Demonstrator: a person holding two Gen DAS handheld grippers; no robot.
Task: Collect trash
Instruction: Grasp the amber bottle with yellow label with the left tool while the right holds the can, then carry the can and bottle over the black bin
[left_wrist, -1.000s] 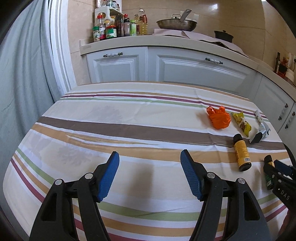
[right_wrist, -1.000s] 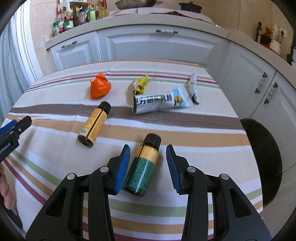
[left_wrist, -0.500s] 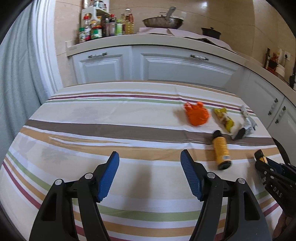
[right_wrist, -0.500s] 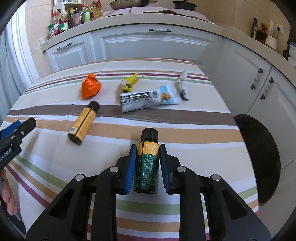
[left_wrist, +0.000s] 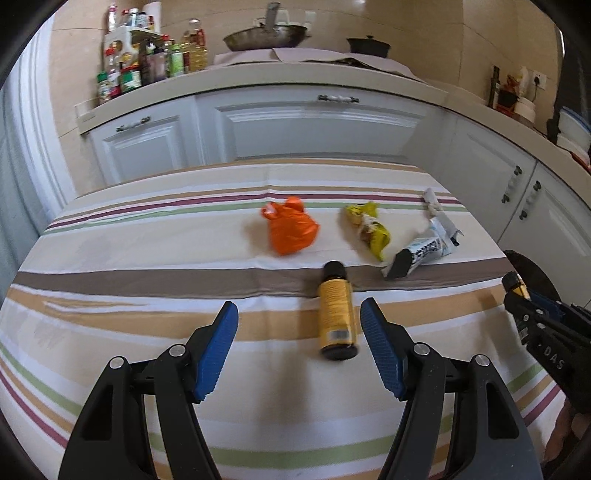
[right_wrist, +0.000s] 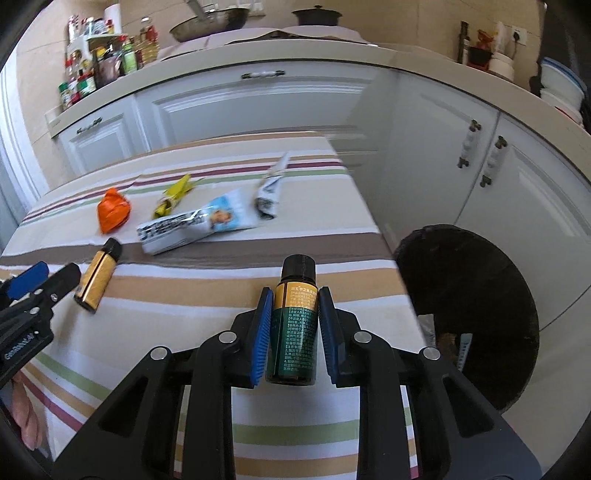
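My right gripper (right_wrist: 291, 332) is shut on a green bottle (right_wrist: 293, 325) with a black cap and holds it over the table's right part, near a black trash bin (right_wrist: 469, 314). My left gripper (left_wrist: 299, 347) is open, and a yellow bottle (left_wrist: 336, 317) lies on the striped tablecloth (left_wrist: 129, 280) between its fingers, closer to the right one. Beyond it lie an orange crumpled bag (left_wrist: 291, 230), a yellow wrapper (left_wrist: 369, 229), a white snack packet (left_wrist: 421, 254) and a small white wrapper (left_wrist: 432, 199).
White kitchen cabinets (left_wrist: 314, 125) and a counter with bottles (left_wrist: 144, 70) and a wok (left_wrist: 266, 35) stand behind the table. The bin stands on the floor off the table's right edge. The right gripper shows at the right edge of the left wrist view (left_wrist: 535, 325).
My right gripper closed on the green bottle, lifted it and swung right toward the bin. My left gripper moved right until the yellow bottle lay between its open fingers.
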